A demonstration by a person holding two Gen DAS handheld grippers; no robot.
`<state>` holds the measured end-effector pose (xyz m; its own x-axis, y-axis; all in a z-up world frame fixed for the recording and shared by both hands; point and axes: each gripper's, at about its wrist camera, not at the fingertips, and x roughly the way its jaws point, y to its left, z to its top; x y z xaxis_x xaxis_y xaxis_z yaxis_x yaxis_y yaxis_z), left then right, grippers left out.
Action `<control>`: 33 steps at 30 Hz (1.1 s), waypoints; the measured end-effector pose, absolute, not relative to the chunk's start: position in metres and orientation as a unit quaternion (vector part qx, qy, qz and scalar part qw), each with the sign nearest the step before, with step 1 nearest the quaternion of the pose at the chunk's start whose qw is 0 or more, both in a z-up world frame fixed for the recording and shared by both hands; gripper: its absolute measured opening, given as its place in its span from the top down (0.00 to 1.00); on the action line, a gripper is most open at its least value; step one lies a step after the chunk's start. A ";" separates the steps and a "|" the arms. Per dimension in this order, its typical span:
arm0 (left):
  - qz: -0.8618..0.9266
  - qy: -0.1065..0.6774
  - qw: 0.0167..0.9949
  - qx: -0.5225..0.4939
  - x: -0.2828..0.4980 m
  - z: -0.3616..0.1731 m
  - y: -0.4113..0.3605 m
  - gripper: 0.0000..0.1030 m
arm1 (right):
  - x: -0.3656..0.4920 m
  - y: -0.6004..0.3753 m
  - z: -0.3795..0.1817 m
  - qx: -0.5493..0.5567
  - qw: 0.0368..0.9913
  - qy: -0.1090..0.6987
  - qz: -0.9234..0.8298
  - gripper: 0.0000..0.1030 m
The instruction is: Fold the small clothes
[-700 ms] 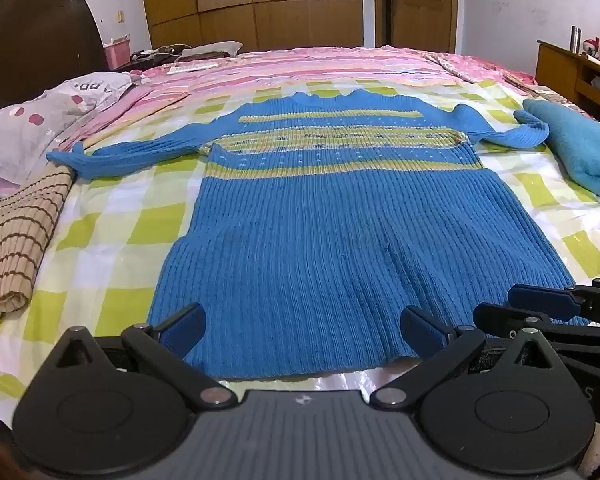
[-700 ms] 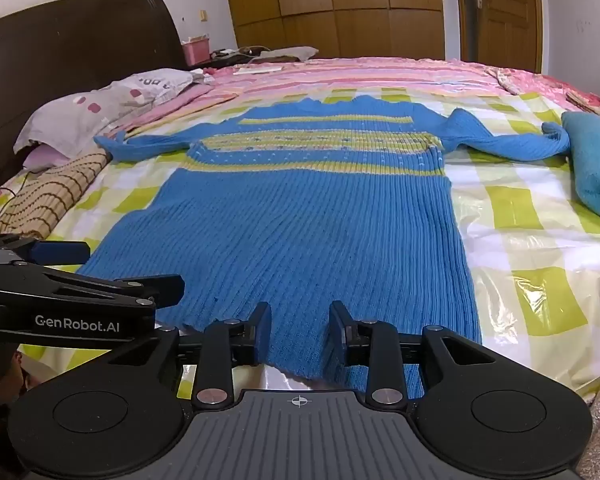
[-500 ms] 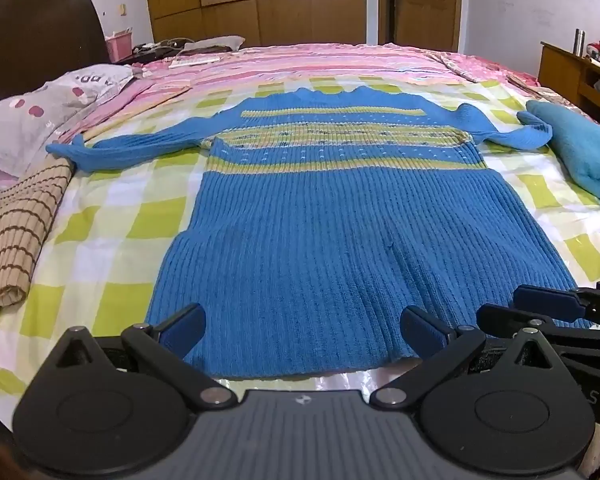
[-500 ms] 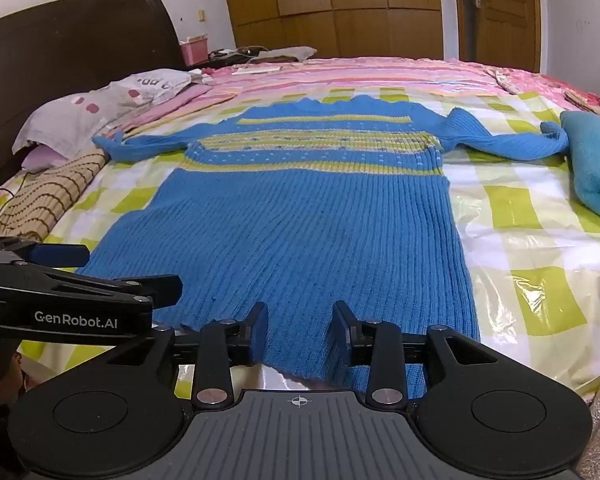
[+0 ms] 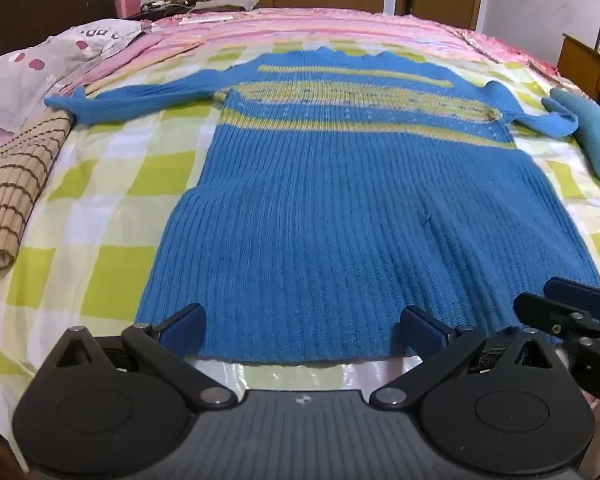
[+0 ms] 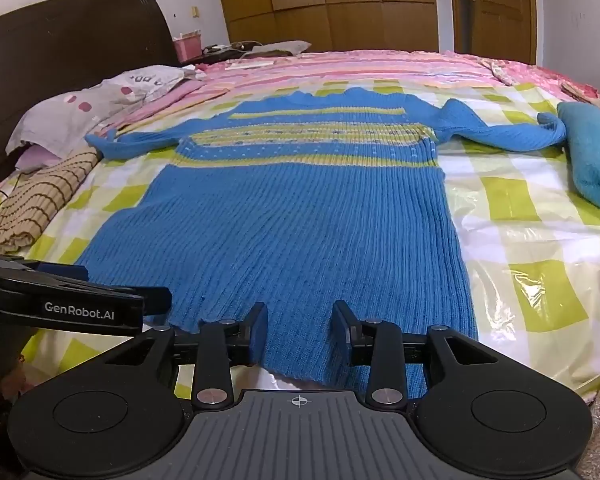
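A blue ribbed sweater with yellow stripes across the chest lies flat on the bed, sleeves spread to both sides; it also shows in the right wrist view. My left gripper is wide open and empty, its fingers just above the sweater's bottom hem. My right gripper is open and empty over the hem's right part; it appears at the right edge of the left wrist view. The left gripper shows at the left of the right wrist view.
The bed has a green and white checked cover under clear plastic. A folded beige striped garment lies at the left, a folded light blue garment at the right. Pillows and a dark headboard are at the far left.
Both grippers have stayed at the hem. The left wrist view has tilted down and slightly closer to the sweater. The right gripper's fingers have opened a little wider.
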<state>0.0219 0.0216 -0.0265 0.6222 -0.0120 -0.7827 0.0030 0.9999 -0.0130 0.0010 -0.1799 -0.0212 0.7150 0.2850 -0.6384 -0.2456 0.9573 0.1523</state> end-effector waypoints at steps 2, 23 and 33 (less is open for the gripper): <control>-0.005 0.439 0.899 -0.004 0.023 -0.028 0.022 0.00 | 0.002 -0.181 -0.022 0.031 0.925 0.352 0.142 0.66; -0.011 0.442 0.897 -0.006 0.022 -0.033 0.025 0.00 | 0.008 -0.189 -0.022 0.049 0.922 0.361 0.130 0.66; -0.014 0.440 0.898 0.007 0.018 -0.031 0.023 0.00 | 0.008 -0.191 -0.022 0.054 0.922 0.362 0.129 0.66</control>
